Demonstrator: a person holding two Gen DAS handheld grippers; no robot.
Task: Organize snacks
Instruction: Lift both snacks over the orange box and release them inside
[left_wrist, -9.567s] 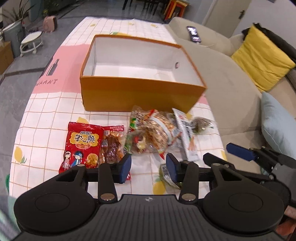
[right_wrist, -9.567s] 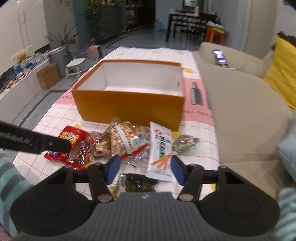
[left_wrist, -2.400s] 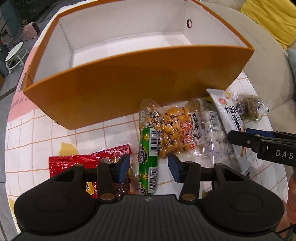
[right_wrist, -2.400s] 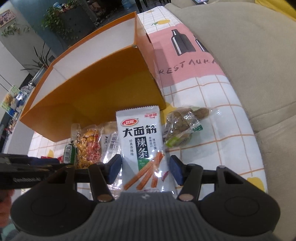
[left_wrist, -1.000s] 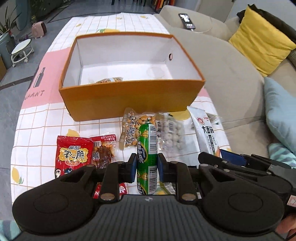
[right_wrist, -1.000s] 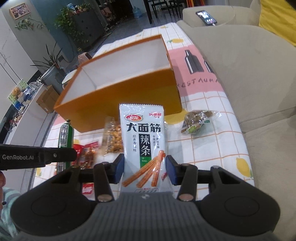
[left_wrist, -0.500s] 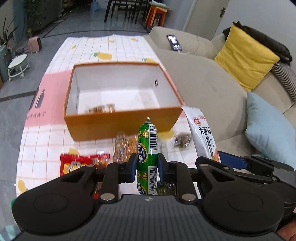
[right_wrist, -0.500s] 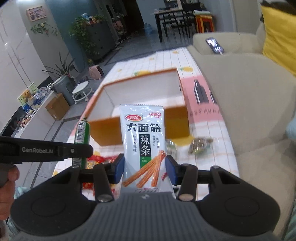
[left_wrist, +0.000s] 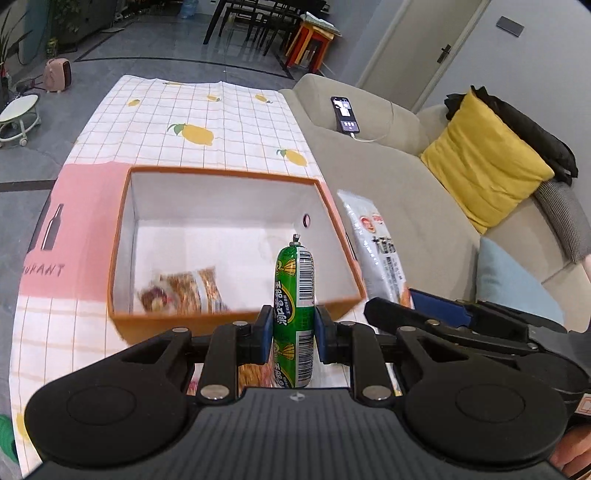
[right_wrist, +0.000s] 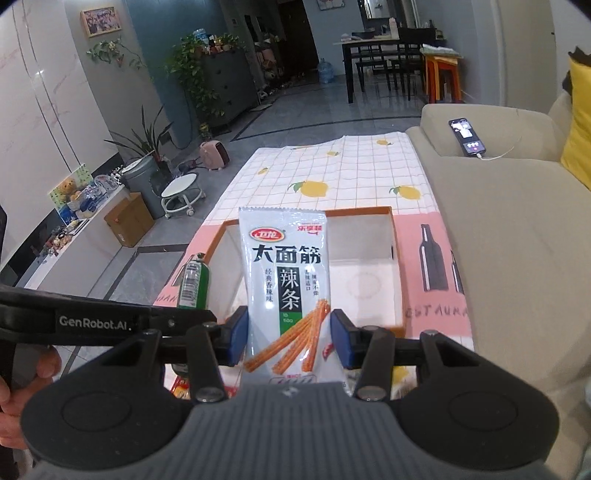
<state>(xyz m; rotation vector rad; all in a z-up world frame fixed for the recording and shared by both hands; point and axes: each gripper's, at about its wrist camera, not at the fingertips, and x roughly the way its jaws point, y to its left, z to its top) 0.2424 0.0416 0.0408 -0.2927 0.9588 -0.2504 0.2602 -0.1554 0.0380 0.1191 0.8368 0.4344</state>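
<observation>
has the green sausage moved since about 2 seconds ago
Yes. The green sausage lay on the tablecloth in front of the orange box; now the left gripper holds it raised over the box's near wall.

The lower end of the green foil-wrapped sausage stick (left_wrist: 294, 314) disappears behind the black body of the left gripper (left_wrist: 291, 334). The white spicy-strip packet (right_wrist: 286, 295) hides the middle of the open orange cardboard box (right_wrist: 393, 236) and its own bottom edge is covered. A clear snack bag (left_wrist: 181, 291) inside the box is blurred, perhaps nuts. Packets beneath the left gripper show only as slivers.
</observation>
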